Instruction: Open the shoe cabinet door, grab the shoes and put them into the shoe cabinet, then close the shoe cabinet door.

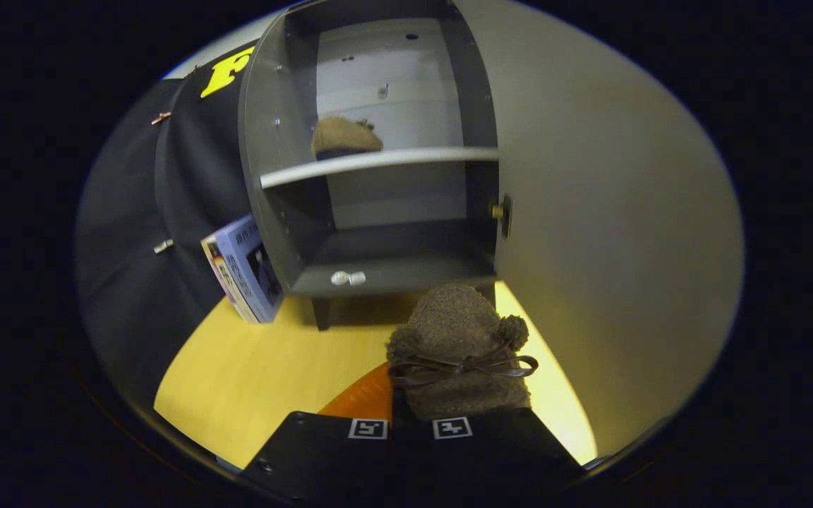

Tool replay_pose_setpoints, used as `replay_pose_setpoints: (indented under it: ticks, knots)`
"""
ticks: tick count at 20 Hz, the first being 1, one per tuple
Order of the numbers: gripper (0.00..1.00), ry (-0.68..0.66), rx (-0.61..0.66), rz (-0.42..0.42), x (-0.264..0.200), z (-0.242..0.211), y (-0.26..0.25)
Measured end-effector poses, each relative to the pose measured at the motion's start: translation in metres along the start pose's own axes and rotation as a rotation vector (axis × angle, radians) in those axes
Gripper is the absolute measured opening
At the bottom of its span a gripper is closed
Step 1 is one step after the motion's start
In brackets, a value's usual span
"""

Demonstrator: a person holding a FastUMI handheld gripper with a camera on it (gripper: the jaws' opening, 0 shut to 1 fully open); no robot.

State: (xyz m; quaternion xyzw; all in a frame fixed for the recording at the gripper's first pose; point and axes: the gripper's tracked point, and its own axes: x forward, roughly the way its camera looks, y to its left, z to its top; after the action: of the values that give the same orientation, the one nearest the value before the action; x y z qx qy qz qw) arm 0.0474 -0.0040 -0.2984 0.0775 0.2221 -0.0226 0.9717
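Observation:
A brown fuzzy shoe (459, 331) with a dark bow and two pom-poms sticks up between the fingers of my gripper (410, 423), which is shut on its rear part. Its toe points at the grey shoe cabinet (265, 141) just ahead. The cabinet door (604, 233) stands swung wide to the right, its small knob (498, 212) at the inner edge. A second matching brown shoe (344, 137) lies on the upper shelf (378, 164). The lower compartment (392, 247) holds nothing.
The cabinet stands on short legs on a yellow wooden surface (258, 367). A blue and white box (244, 271) leans against the cabinet's left side. A white catch (348, 278) sits on the bottom front edge. An orange patch (364, 398) lies beside the left finger.

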Motion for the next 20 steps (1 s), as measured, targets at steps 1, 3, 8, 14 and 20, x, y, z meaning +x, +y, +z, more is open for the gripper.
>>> replay_pose_setpoints:
  ticks: [1, 3, 8, 14, 20]
  knots:
    - [0.09, -0.034, 0.003, 0.006, -0.006, 0.029, 0.002]
    - [0.09, -0.073, 0.000, 0.021, -0.012, 0.070, 0.007]
    - [0.08, -0.135, -0.014, 0.059, -0.009, 0.169, 0.027]
    - [0.09, -0.130, -0.080, 0.034, 0.060, 0.251, 0.038]
    - [0.08, -0.061, -0.090, 0.014, 0.146, 0.286, 0.043]
